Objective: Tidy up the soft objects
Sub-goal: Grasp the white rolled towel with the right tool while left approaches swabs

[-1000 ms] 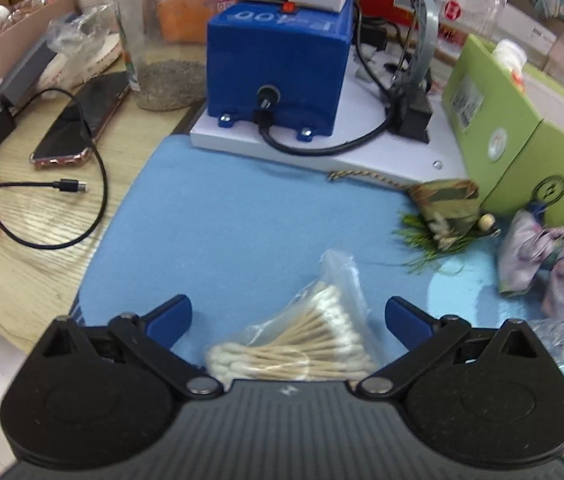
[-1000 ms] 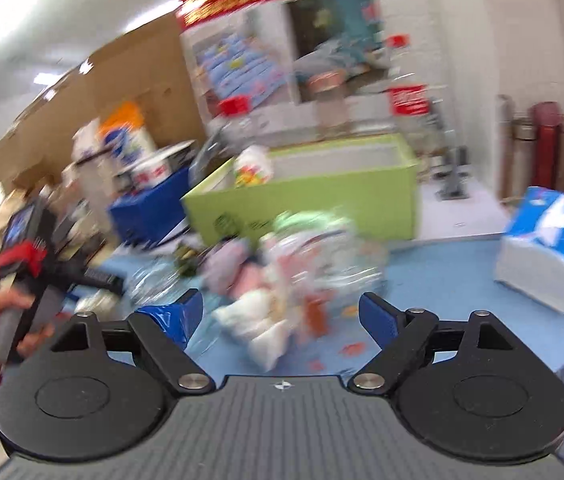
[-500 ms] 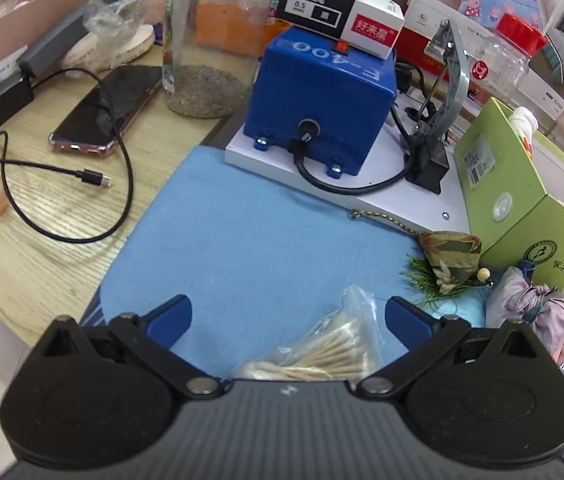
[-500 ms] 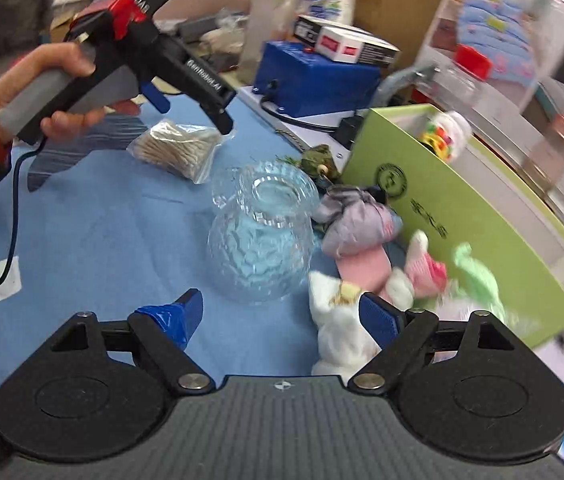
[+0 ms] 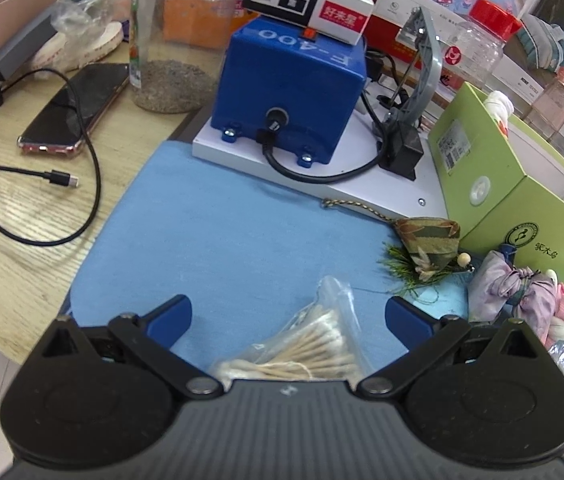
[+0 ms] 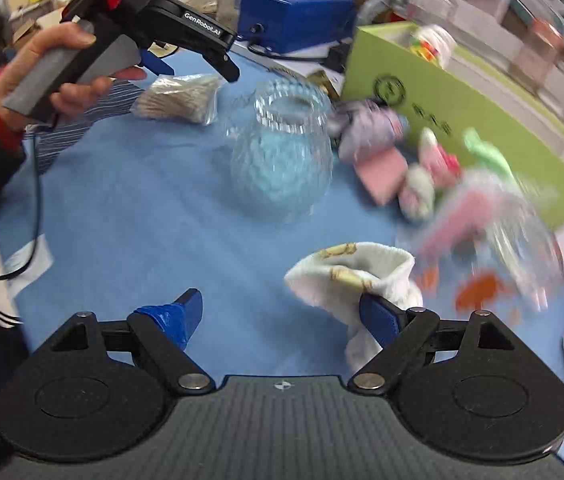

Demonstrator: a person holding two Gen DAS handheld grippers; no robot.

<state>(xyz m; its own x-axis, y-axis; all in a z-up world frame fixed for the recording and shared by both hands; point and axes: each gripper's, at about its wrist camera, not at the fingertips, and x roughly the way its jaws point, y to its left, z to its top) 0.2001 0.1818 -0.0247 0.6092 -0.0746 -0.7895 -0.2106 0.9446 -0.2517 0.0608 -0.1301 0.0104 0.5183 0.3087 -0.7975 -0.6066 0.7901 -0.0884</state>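
Several soft toys and cloth bundles (image 6: 410, 160) lie on the blue mat (image 6: 142, 208) beside a green box (image 6: 462, 92). A white sock (image 6: 354, 272) lies just ahead of my right gripper (image 6: 286, 312), touching its right finger; the gripper is open. My left gripper (image 5: 288, 316) is open above a bag of cotton swabs (image 5: 306, 352). It also shows in the right wrist view (image 6: 194, 68), above the same bag (image 6: 178, 98). A lilac cloth bundle (image 5: 510, 288) and a camouflage pouch (image 5: 430, 240) lie by the green box (image 5: 494, 184).
A clear glass vase (image 6: 282, 152) stands mid-mat. A blue machine (image 5: 290, 92) on a white base sits at the back. A phone (image 5: 74, 108) and a black cable (image 5: 42, 184) lie on the wooden table at left. A clear plastic bag (image 6: 494, 240) lies at right, blurred.
My right gripper has swung down and left toward the mat, and the white sock is now at its right finger. My left gripper has drawn back slightly over the cotton swabs.
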